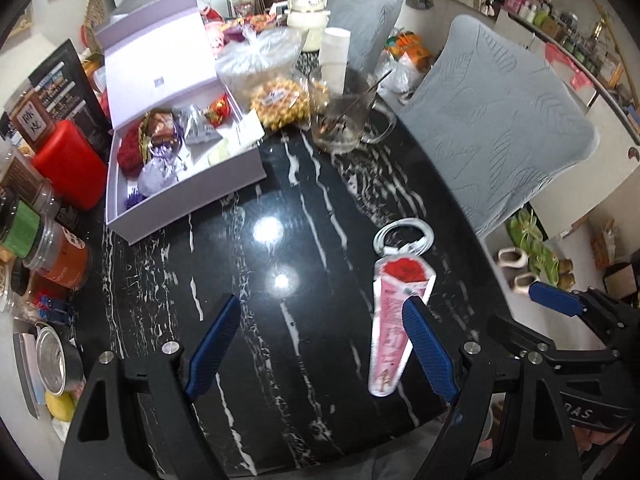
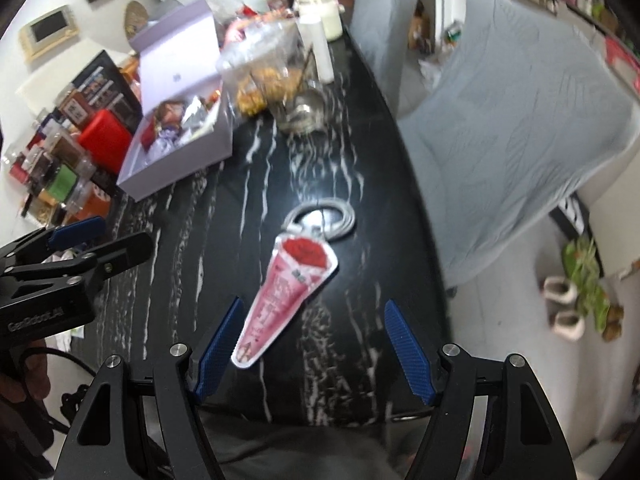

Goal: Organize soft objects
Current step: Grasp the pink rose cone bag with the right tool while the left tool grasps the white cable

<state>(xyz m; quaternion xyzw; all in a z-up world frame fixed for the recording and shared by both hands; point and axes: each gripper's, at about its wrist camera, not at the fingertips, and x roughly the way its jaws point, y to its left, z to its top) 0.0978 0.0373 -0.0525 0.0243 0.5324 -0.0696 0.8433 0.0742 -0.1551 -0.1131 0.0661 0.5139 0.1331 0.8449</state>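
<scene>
On bench, cone-shaped pink packet [image 2: 286, 292] looks light, soft, slippery: you pinch mid-body; both hand-held grippers, left [image 1: 320, 346] and right [image 2: 316, 350], released.

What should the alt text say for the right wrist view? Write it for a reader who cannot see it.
An open right hand-held gripper hovers over a cone-shaped pink packet lying on a black marble table, a coiled white cable at its wide end. Behind sit an open lilac box of wrapped items and a grey-covered chair.
</scene>
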